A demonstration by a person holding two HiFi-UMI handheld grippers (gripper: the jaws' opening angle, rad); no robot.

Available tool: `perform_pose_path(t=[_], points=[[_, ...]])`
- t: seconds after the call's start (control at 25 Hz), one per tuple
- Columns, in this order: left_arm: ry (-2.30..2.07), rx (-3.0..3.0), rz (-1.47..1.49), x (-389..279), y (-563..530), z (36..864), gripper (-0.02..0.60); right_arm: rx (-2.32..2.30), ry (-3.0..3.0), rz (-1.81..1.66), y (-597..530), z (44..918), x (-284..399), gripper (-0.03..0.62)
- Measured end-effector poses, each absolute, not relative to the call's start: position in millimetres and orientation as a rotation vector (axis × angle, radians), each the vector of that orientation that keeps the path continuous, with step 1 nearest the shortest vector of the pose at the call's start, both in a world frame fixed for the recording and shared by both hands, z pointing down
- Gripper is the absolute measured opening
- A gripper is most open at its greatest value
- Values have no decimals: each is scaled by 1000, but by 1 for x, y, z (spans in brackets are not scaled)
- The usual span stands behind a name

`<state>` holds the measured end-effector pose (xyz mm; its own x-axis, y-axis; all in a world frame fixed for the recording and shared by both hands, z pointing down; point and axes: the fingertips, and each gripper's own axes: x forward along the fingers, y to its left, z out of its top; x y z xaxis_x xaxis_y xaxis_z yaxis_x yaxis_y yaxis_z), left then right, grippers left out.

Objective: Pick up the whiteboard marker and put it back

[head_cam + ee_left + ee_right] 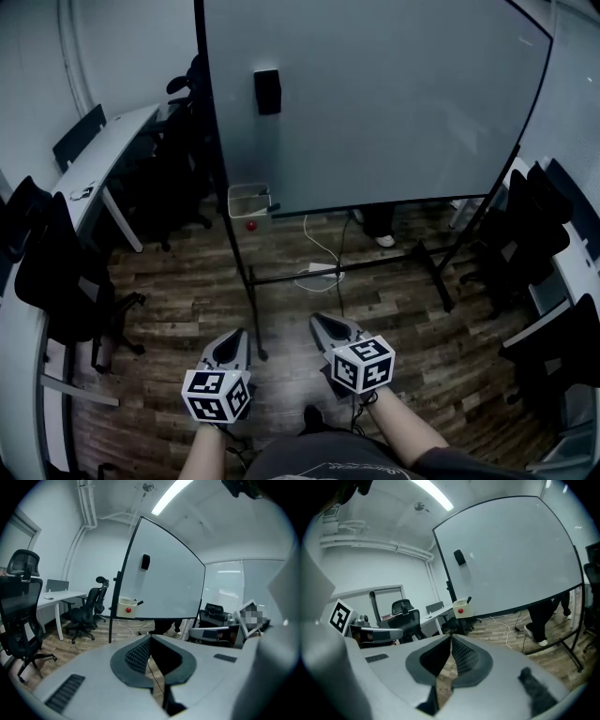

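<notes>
Both tongs clenched and empty: left gripper (150, 638) has its ribbed pads meeting at the tips with only floor behind them, and right gripper (451, 638) is the same. Both are held low, well apart from the whiteboard (375, 103). The whiteboard marker (138, 603) stands tilted in a small pale box (125, 607) hung at the board's lower left corner, its dark end poking over the rim, a red round spot (128, 610) on the box front. Judged handling: light, stiff, smooth plastic barrel, not fragile but apt to slip or swivel if pinched at the very end. Best taken across the exposed barrel just above the rim, pads square to it, modest squeeze, then lifted along its tilt. Jaws must open first. Head view gives the layout: board on its stand, black block (267, 91) stuck on the board, cable (323, 262) on the wood floor, grippers side by side. There the marker is only a dark speck at the box rim. The gripper views show its lean clearly, and the right gripper view shows best a person's legs (541, 620) behind the board
</notes>
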<state>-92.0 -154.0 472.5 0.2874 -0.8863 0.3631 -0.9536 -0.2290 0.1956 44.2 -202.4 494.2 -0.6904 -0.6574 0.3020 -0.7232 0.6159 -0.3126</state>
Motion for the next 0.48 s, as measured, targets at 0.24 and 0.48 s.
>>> perform_pose_path(t=[0.24, 0.48], points=[[-1691, 2159, 261, -86, -187, 480, 14, 1118, -2698, 619, -242, 498, 58, 26], [-1740, 2127, 232, -87, -202, 476, 14, 1108, -2716, 643, -264, 498, 58, 26]])
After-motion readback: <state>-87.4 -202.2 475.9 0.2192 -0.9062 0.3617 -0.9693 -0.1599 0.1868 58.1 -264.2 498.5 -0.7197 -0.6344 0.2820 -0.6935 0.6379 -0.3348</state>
